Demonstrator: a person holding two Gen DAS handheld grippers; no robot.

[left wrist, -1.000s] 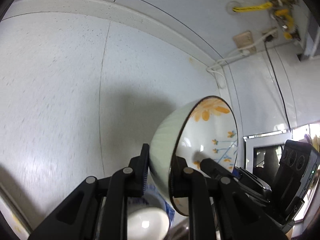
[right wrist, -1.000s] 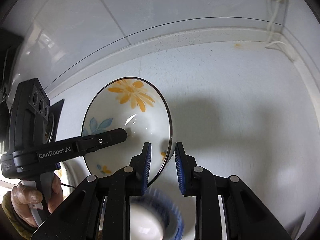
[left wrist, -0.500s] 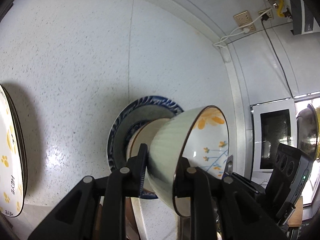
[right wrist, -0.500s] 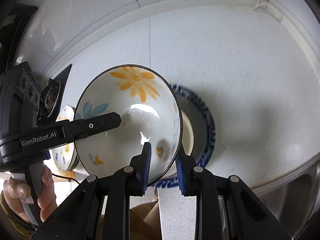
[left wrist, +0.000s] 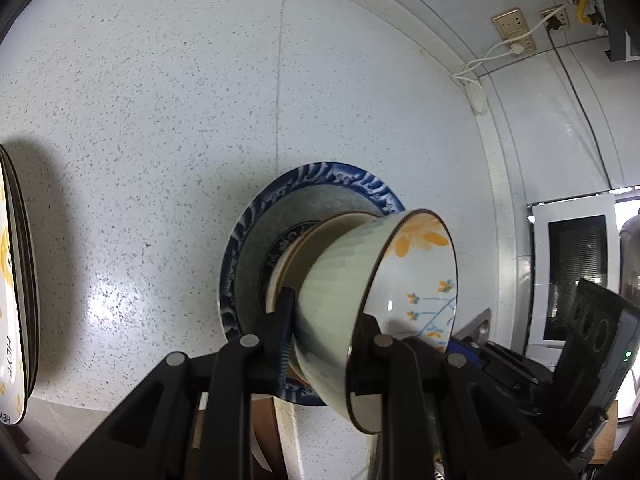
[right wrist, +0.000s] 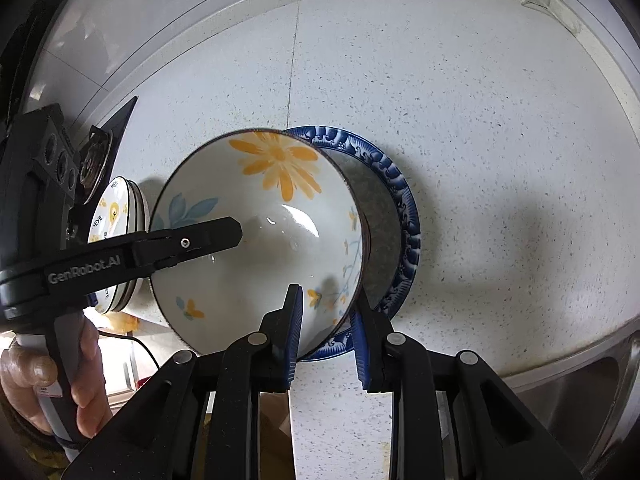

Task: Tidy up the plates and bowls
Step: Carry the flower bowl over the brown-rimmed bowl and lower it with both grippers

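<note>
A white bowl with orange flowers (right wrist: pixel 260 236) is gripped at its rim by both grippers, tilted, just above a blue-rimmed plate (right wrist: pixel 404 224) on the speckled counter. My left gripper (left wrist: pixel 324 332) is shut on the bowl's wall (left wrist: pixel 340 280); its finger (right wrist: pixel 188 240) reaches into the bowl in the right wrist view. My right gripper (right wrist: pixel 326 324) is shut on the near rim. A second, brown-rimmed bowl (left wrist: pixel 304 252) sits on the blue plate (left wrist: pixel 256 240) beneath the held one.
A stack of white plates with yellow paw prints (right wrist: pixel 116 216) stands left of the bowl, also at the left edge of the left wrist view (left wrist: pixel 16 280). The counter's front edge and a steel sink (right wrist: pixel 600 384) lie at the lower right. Wall sockets (left wrist: pixel 516 28) with cables are behind.
Both grippers have carried the flowered bowl down from in front of the wall to just over the blue-rimmed plate and the bowl on it. The grips have not changed.
</note>
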